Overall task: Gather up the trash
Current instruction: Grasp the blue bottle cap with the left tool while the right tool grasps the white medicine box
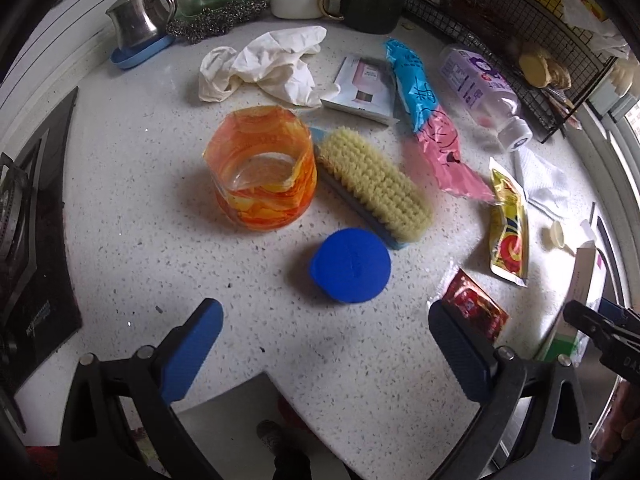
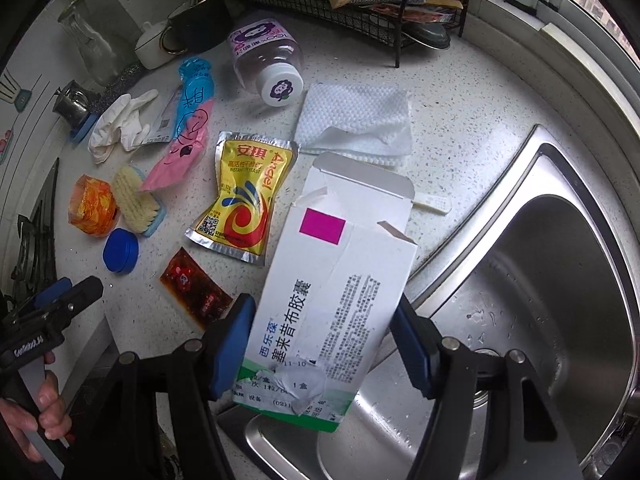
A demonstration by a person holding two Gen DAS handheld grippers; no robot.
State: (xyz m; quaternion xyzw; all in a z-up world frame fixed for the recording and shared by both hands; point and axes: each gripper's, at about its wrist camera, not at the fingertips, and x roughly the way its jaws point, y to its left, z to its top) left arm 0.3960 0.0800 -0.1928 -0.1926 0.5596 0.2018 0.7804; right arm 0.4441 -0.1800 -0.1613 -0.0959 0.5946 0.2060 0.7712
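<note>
The right gripper (image 2: 324, 344) clamps a medicine box (image 2: 332, 296) above the sink's (image 2: 560, 280) left rim. The left gripper (image 1: 326, 344) hangs open over the speckled white counter (image 1: 160, 264), near its front edge.

The speckled white desk (image 1: 120, 208) carries an orange cup (image 1: 260, 168), a scrub brush (image 1: 376, 184) just beside it, a blue lid (image 1: 350, 266), white gloves (image 1: 272, 64), a lying bottle (image 2: 266, 60), a yellow packet (image 2: 244, 200), a red sachet (image 2: 196, 284) and a paper towel (image 2: 356, 120).
</note>
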